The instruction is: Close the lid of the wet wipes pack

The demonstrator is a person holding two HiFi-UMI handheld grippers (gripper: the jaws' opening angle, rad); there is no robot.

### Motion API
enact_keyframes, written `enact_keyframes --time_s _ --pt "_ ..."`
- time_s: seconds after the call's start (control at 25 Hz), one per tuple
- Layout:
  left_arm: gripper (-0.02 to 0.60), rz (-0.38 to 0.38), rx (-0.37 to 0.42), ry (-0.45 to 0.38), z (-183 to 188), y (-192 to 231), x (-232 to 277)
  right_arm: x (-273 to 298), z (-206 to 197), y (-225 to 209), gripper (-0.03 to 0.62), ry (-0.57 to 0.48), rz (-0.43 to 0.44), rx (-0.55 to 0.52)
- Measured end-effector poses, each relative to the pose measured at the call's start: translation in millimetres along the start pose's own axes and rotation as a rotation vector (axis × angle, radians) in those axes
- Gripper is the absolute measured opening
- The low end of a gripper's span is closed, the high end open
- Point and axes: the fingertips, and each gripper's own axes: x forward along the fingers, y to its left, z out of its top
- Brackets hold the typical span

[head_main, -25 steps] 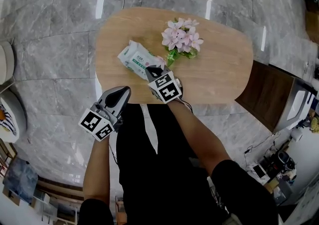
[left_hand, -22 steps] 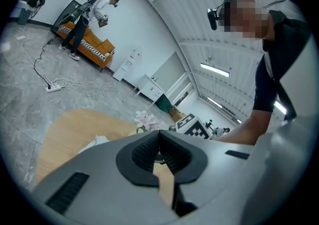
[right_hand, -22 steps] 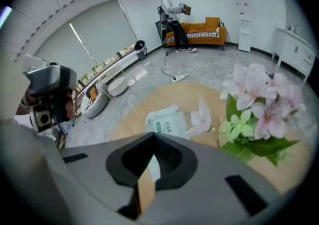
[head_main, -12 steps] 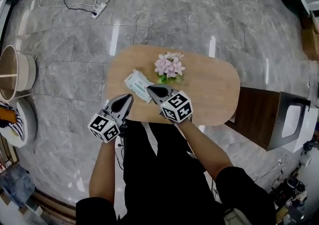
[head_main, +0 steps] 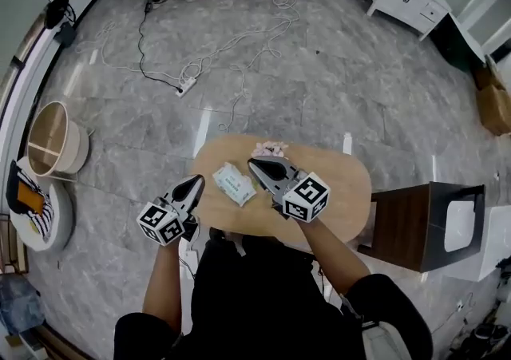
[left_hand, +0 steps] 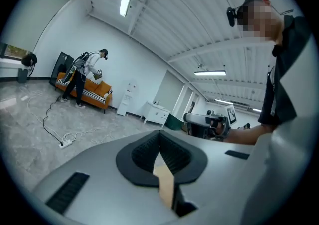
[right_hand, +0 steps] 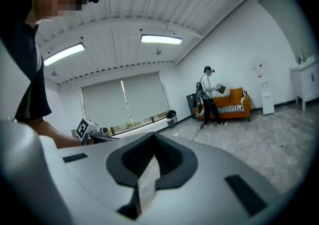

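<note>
Wet wipes pack [head_main: 234, 185] lies on the oval table [head_main: 343, 191] near the pink flowers [head_main: 270, 148]; its lid is too small to read. The left gripper [head_main: 197, 180] and right gripper [head_main: 254, 163] have jaws together on nothing and point across the room. A careless reach down could shove the light pack or clip the flowers.

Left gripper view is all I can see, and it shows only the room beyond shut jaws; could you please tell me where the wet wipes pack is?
Observer: The white-and-green wet wipes pack lies on the oval wooden table, between the left gripper and the right gripper in the head view.
Operator: Thank you. Is the right gripper holding anything?
Observer: No, its own view shows its jaws together on nothing.
Operator: What else is on the table?
Observer: A bunch of pink flowers at the far edge, behind the pack.
</note>
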Motion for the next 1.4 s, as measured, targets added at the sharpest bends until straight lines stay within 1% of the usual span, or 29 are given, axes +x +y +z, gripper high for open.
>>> enact_keyframes --time_s 0.16,0.24,0.32,0.36,0.44,0.52,0.6,0.72,0.84,0.92,1.08,1.24,1.32,1.4 --pt "0.015 -0.028 0.052 -0.043 33.1 -25.4 -32.2 -37.6 55.5 40.4 0.011 -0.121 0.005 -0.098" --pt "0.015 -0.051 0.076 -0.075 46.3 -40.6 -50.7 -57.0 70.9 64.1 0.011 -0.158 0.004 -0.157" --pt "0.015 -0.074 0.095 -0.114 56.2 -54.0 -71.1 -73.5 77.7 86.9 0.011 -0.189 0.004 -0.206" --pt "0.015 -0.084 0.098 -0.131 60.7 -59.4 -82.5 -79.7 79.9 97.3 0.011 -0.210 0.001 -0.211" --pt "0.015 -0.103 0.106 -0.154 66.8 -68.2 -107.5 -90.1 83.0 116.9 0.011 -0.258 -0.011 -0.183" --pt "0.015 -0.122 0.119 -0.173 67.0 -73.8 -133.7 -100.9 83.8 136.2 0.011 -0.297 -0.033 -0.150" --pt "0.015 -0.142 0.111 -0.200 66.2 -81.2 -158.1 -114.0 82.0 155.7 0.010 -0.323 -0.059 -0.142" --pt "0.015 -0.177 0.107 -0.228 60.3 -98.1 -188.4 -133.6 73.1 185.1 0.011 -0.350 -0.080 -0.153" --pt "0.015 -0.206 0.113 -0.239 51.7 -110.7 -208.4 -147.8 64.1 210.3 0.011 -0.357 -0.086 -0.167" --pt "0.015 -0.221 0.104 -0.230 43.5 -119.2 -214.9 -158.4 57.2 224.4 0.011 -0.348 -0.097 -0.166" --pt "0.015 -0.244 0.070 -0.190 14.8 -145.5 -223.6 -186.1 39.6 247.8 0.011 -0.332 -0.118 -0.141" --pt "0.015 -0.254 0.090 -0.177 -0.9 -189.6 -233.2 -218.7 29.3 272.1 0.011 -0.348 -0.089 -0.148" --pt "0.015 -0.253 0.107 -0.168 -11.2 -215.5 -235.1 -235.1 15.2 285.1 0.011 -0.336 -0.064 -0.143" --pt "0.015 -0.255 0.103 -0.147 -30.6 -244.5 -235.7 -255.1 -5.4 301.7 0.011 -0.322 -0.043 -0.120"
